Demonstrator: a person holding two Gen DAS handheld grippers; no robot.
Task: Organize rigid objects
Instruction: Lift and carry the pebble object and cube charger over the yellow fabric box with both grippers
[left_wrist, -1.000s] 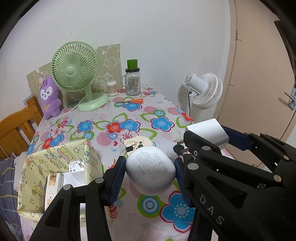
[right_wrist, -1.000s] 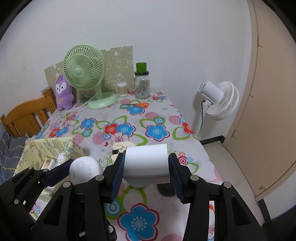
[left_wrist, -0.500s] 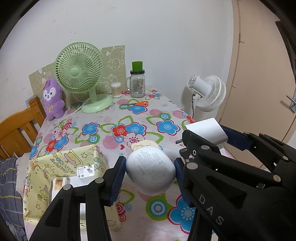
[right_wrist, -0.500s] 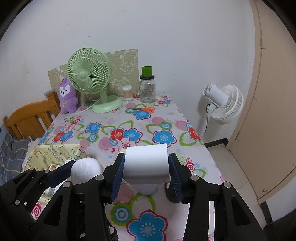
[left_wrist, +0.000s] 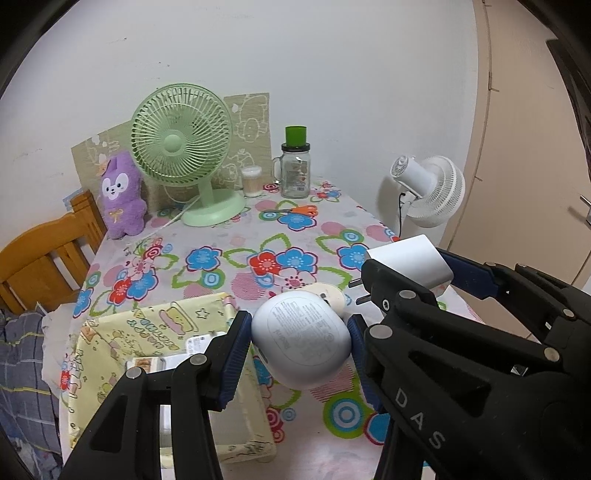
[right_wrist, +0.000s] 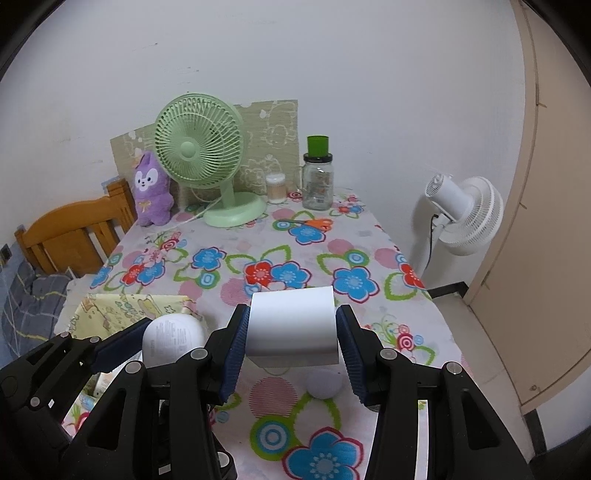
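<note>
The left gripper (left_wrist: 300, 341) is clenched on a rounded white case (left_wrist: 301, 341), held above the surface (left_wrist: 240, 236) with its printed underside facing the camera; the grey lettering there is too small to read. The right gripper (right_wrist: 291, 332) grasps a white charger block (right_wrist: 293, 325) between its blue pads, and from the left wrist view its metal plug prongs (left_wrist: 357, 291) show (pointing toward the left gripper). White letters "D A S" (left_wrist: 415, 419) run along the right gripper's black arm.

Below and left of the case sits a yellow fabric bin (left_wrist: 122, 332) printed with cartoon figures and green lettering I cannot make out; small white boxes (left_wrist: 197, 343) with labels lie inside it. A small round white object (right_wrist: 324, 384) rests on the flowered cloth under the charger block. At the far end stand a green fan (right_wrist: 199, 155), a purple plush toy (right_wrist: 151, 190), a glass jar (right_wrist: 317, 181) with a green top, and orange-handled scissors (right_wrist: 308, 223).
</note>
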